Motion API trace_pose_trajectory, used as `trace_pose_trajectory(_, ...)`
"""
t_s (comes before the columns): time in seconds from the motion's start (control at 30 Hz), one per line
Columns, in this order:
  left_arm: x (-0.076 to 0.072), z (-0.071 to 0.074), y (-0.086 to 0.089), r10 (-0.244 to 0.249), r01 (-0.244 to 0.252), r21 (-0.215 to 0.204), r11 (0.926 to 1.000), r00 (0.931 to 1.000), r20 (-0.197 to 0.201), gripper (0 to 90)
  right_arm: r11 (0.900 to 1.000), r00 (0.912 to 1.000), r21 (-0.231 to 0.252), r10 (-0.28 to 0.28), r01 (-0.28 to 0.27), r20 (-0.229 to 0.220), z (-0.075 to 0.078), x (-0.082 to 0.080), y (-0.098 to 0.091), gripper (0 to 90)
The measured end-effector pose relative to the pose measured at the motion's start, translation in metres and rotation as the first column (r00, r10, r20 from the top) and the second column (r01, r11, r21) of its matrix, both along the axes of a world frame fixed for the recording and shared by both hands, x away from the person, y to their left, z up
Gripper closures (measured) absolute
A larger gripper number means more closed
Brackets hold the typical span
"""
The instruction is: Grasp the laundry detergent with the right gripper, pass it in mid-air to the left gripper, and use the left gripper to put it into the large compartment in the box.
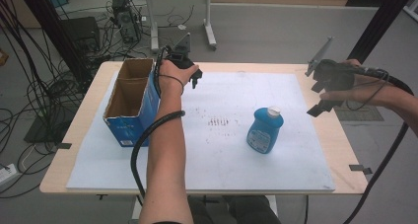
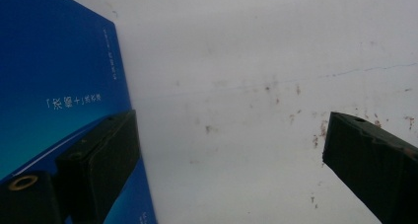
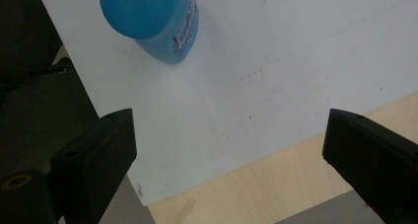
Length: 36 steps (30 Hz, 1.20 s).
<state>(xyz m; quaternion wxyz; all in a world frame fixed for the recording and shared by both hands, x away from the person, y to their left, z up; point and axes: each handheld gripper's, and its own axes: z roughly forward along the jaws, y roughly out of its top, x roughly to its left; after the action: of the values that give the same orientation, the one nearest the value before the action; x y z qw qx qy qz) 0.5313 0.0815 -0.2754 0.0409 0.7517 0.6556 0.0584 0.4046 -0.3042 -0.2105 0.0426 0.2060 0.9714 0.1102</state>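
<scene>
Overhead, the left gripper point(image 1: 196, 78) hovered just beside the far right corner of the open blue cardboard box point(image 1: 132, 101), its jaws spread wide with nothing between them; its own view showed the box's blue wall beside one jaw and the stained white mat point(image 2: 256, 61) below; the right gripper point(image 1: 326, 104) hung past the table's right edge, jaws likewise gaping and empty; the blue bottle point(image 1: 265, 130) stood upright on the mat, well apart from both.
</scene>
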Motion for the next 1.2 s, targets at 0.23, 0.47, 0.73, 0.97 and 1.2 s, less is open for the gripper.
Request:
trace_pose_trajectory(0.23, -0.003, 0.005, 0.001, 0.000, 0.000, -0.002, 1.0000, 1.0000, 0.009, 7.9, 1.0000, 1.0000, 0.003, 0.005, -0.005, 0.004, 0.001, -0.002, 0.002, 5.2)
trace_pose_trajectory(0.47, -0.004, 0.010, 0.001, 0.000, 0.000, 0.000, 1.0000, 0.9999, 0.017, 7.8, 1.0000, 1.0000, 0.005, -0.004, 0.004, 0.004, 0.002, -0.005, -0.002, 5.3)
trace_pose_trajectory(0.73, -0.006, 0.013, -0.003, -0.010, 0.010, -0.004, 0.9999, 0.9997, 0.022, 7.8, 0.9999, 1.0000, 0.012, -0.009, 0.009, 0.003, 0.002, -0.009, -0.008, 5.7)
trace_pose_trajectory(0.97, -0.009, 0.016, -0.005, -0.015, 0.015, -0.001, 0.9999, 0.9993, 0.033, 7.8, 0.9996, 0.9998, 0.021, -0.020, 0.020, 0.001, 0.001, -0.016, -0.013, 5.5)
trace_pose_trajectory(1.2, -0.012, 0.017, -0.004, -0.022, 0.021, 0.004, 0.9998, 0.9991, 0.035, 7.8, 0.9948, 0.9967, 0.067, -0.078, 0.076, 0.024, -0.012, -0.030, -0.018, 4.0)
